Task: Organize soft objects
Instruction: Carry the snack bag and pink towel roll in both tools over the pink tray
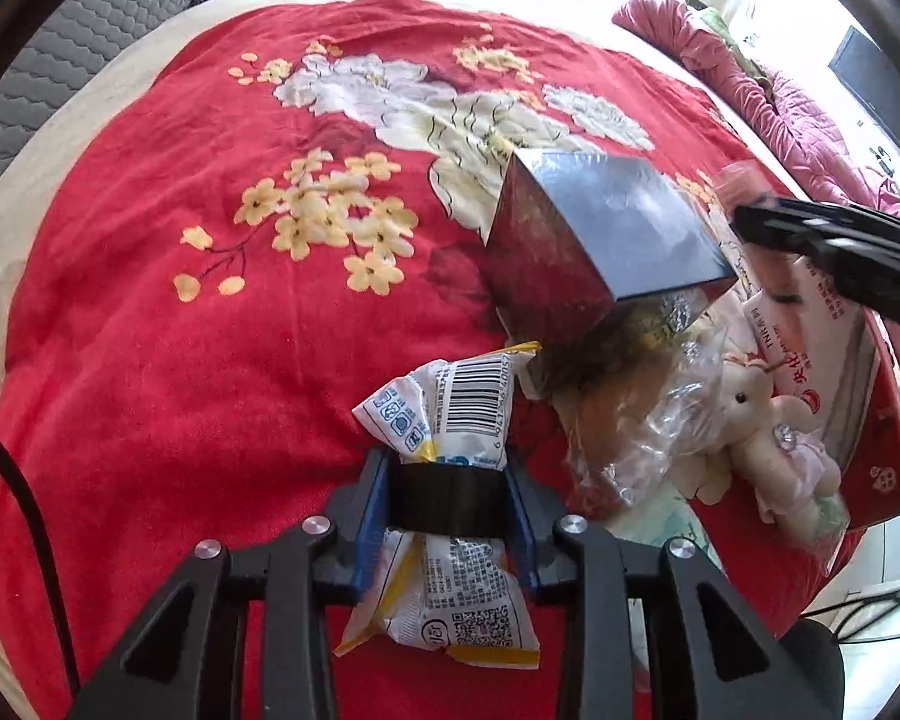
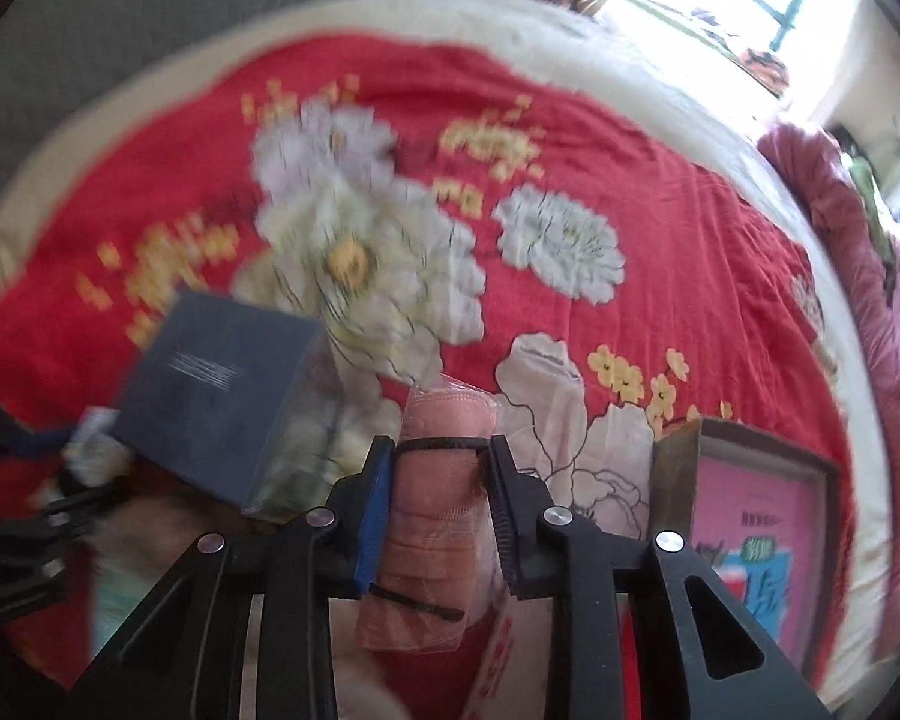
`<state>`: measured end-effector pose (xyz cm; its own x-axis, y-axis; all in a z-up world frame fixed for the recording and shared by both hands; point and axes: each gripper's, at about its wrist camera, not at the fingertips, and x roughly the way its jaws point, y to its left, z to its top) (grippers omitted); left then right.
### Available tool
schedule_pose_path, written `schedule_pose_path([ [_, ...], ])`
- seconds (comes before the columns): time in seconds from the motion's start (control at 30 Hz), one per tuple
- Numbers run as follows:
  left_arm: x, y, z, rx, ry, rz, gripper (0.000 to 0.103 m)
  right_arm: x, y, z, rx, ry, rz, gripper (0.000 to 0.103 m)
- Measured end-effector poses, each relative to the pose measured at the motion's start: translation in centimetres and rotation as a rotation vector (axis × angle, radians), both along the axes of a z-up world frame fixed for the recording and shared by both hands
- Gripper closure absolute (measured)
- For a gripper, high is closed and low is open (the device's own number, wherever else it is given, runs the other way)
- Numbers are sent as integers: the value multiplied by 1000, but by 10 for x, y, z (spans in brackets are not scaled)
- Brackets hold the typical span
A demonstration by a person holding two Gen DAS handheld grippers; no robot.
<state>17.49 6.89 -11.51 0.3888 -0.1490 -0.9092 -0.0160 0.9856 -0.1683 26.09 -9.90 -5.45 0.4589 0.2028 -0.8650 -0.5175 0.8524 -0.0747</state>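
The left gripper (image 1: 450,474) is found closed on a white and yellow snack packet (image 1: 450,420), which is pinched between the blue-lined pads at six o'clock in the left wrist view; a barcode is seen on the packet's upper half and a printed code on its lower half. At about four o'clock from that grip, crumpled clear plastic wrap (image 1: 660,420) and a small cream plush toy (image 1: 768,426) are seen lying together on a red and white printed bag (image 1: 828,324). Just beyond the packet, at one o'clock, a dark grey box (image 1: 606,234) is observed tilted, resting on the clutter beneath it. The right gripper (image 2: 441,456) is found clamped on a pink wrapped roll (image 2: 432,516) bound by thin black bands, held upright at six o'clock in the right wrist view, which is blurred. A pink-fronted carton (image 2: 750,540) is noted at four o'clock there. All items are set on a red floral blanket (image 1: 210,330) over a cream bed cover (image 1: 90,90). A crumpled pink quilt (image 1: 750,78) is recorded at two o'clock, far right.
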Motion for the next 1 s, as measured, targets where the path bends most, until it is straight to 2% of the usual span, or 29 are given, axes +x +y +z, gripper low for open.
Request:
schedule_pose_path([
  [0.2,-4,0,4,6,-16,3,70,-47,-21,39,174,-48,-64,72],
  [0.4,-18,5,25,9,-60,19,70,-87,-39,54,279,-59,-138,72],
  [0.63,-40,-3,66,8,-127,0,70,-116,-57,71,319,-83,-178,72],
  [1.0,-69,-70,149,26,-263,-125,70,-160,-120,118,365,-174,-309,72],
])
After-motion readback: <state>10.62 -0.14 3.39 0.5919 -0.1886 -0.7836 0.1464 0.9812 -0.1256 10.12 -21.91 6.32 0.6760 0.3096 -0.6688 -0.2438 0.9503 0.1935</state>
